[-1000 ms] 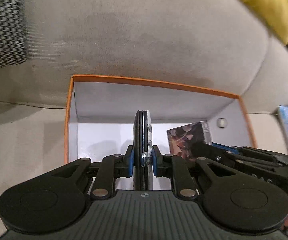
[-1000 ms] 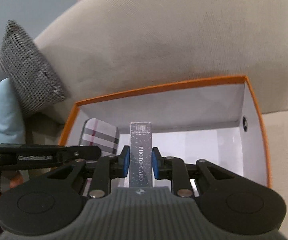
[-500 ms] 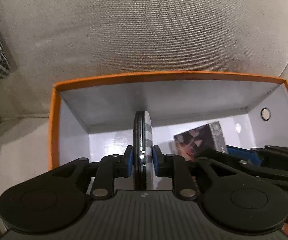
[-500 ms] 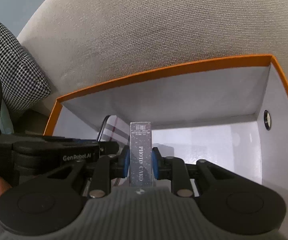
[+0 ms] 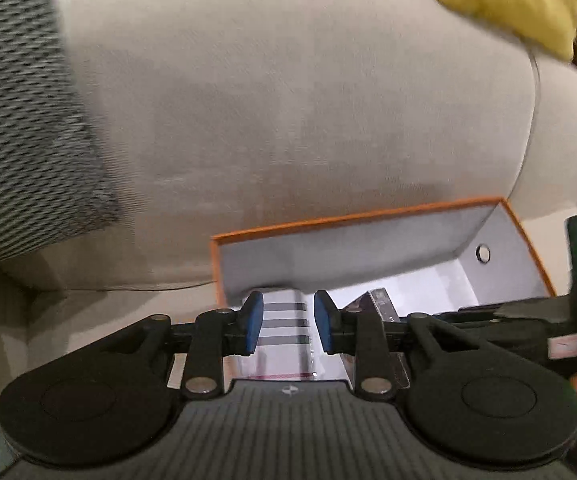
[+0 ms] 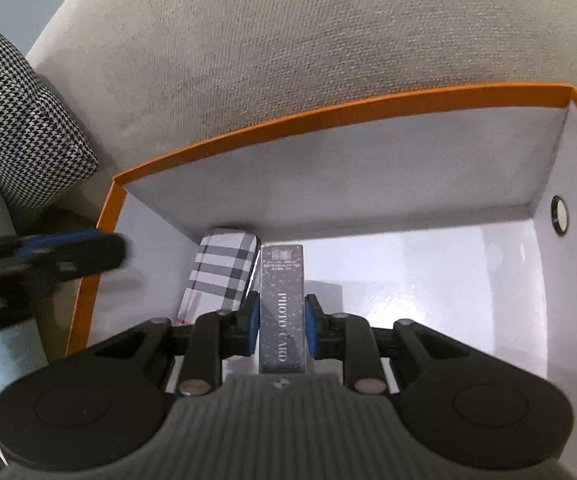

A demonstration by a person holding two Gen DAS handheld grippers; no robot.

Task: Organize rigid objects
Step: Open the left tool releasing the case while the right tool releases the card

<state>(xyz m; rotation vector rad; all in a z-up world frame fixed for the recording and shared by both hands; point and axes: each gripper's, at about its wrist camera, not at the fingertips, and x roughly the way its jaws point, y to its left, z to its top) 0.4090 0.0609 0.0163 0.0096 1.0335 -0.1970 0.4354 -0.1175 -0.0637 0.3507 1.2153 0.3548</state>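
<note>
Left tongs, jaws just opening, clear of plaid case lying in orange box; right tongs clamp photo card box above it, risking collision with that case on lowering

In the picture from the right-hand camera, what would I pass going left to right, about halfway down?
Houndstooth cushion → left gripper → box's left wall → plaid case → photo card box held by the right gripper → round hole in the right wall.

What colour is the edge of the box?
Orange; the box rim shows best in the right wrist view.
</note>
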